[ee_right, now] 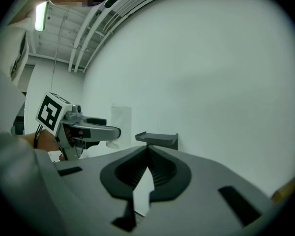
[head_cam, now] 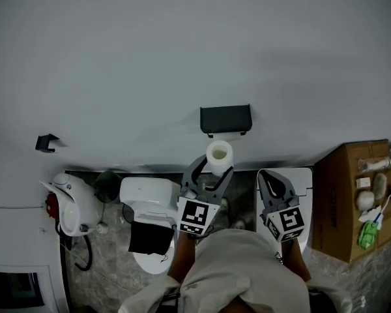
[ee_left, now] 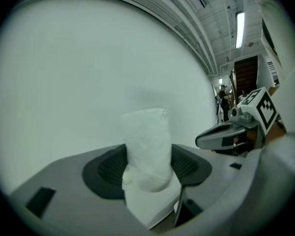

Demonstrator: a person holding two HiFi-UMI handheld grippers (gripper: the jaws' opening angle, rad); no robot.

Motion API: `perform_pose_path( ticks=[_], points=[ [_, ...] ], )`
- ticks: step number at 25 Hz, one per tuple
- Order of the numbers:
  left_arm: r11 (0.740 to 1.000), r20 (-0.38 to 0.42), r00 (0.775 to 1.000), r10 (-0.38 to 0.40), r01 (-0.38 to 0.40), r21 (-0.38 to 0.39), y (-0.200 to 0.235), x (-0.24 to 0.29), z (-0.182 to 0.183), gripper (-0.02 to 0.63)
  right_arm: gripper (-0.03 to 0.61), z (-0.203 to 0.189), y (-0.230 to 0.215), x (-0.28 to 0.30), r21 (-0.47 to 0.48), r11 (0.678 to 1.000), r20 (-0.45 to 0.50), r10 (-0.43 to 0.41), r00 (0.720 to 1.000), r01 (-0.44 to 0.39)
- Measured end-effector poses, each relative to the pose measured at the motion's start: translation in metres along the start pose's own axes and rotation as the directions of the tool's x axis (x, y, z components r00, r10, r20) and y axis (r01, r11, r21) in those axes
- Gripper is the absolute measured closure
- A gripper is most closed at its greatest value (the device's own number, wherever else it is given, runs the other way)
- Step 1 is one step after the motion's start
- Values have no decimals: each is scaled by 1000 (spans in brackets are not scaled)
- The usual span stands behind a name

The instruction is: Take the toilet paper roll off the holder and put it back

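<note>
One pale wall (head_cam: pixel 182 57) was faced, with the black holder (head_cam: pixel 225 119) mounted on it. Just below the holder, the toilet paper roll (head_cam: pixel 219 152) was clamped in the left gripper (head_cam: pixel 215 165), its axis seemingly along the jaws. The right gripper (head_cam: pixel 268 178), shut and empty, was kept farther off.
</note>
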State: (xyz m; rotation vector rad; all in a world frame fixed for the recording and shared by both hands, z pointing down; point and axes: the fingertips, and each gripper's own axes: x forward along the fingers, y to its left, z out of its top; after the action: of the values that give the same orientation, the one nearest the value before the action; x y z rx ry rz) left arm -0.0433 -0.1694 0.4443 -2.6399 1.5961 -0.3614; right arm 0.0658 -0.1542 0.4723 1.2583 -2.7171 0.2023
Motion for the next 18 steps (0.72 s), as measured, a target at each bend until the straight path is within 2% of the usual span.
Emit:
perform_pose_path(
  ticks=[18],
  points=[
    [1000,8,1000,-3,3,5,9,-2,3,327,583,4,4,10,3,1000,7,4,1000,-4]
  ],
)
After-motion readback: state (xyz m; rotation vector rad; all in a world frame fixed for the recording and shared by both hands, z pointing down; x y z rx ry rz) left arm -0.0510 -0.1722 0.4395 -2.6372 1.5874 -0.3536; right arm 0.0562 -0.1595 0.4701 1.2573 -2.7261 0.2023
